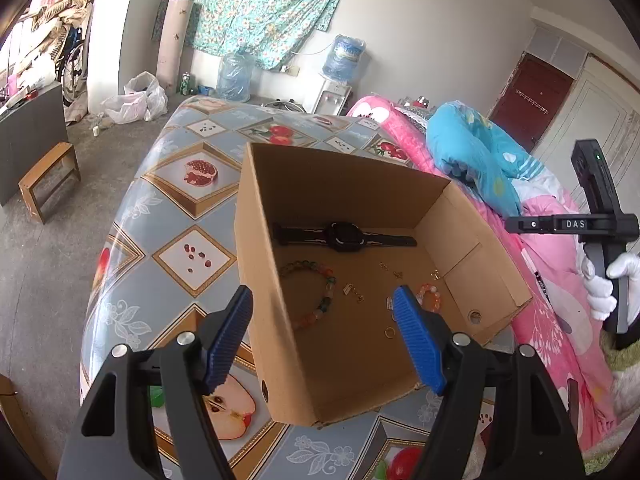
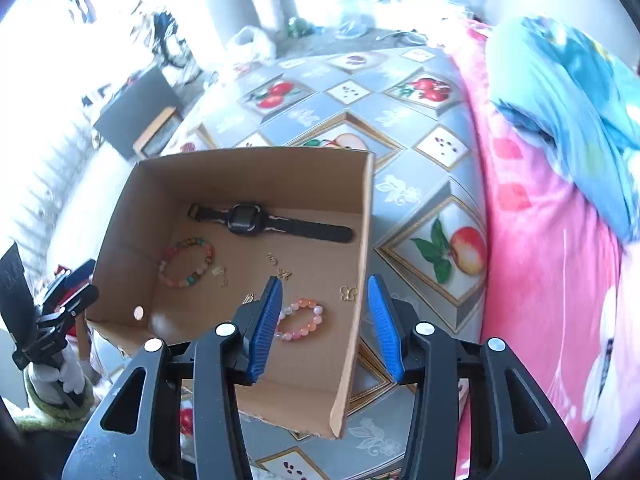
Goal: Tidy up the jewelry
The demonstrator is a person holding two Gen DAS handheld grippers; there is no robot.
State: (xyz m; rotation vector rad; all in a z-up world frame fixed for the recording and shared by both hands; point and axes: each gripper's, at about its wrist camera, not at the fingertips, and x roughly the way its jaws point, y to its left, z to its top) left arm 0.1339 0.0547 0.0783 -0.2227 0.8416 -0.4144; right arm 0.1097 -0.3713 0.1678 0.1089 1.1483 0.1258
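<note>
An open cardboard box (image 1: 320, 184) stands on the fruit-patterned table. On its floor lie a black watch (image 1: 344, 236), a multicoloured bead bracelet (image 1: 320, 296), a pink-orange bead bracelet (image 1: 430, 298) and several small gold pieces (image 1: 354, 292). My left gripper (image 1: 324, 320) hovers open above the box's near left wall, one finger outside and one over the inside. From the other side, my right gripper (image 2: 324, 320) is open above the box (image 2: 240, 176), just over the pink-orange bracelet (image 2: 300, 320). The watch (image 2: 248, 220) lies farther back. Nothing is held.
The table (image 2: 420, 184) carries a grey cloth with fruit pictures. Pink bedding (image 1: 552, 320) and a blue quilt (image 1: 472, 148) lie along one side. A white-gloved hand (image 1: 604, 288) grips the right tool's handle. A wooden stool (image 1: 48, 176) stands on the floor.
</note>
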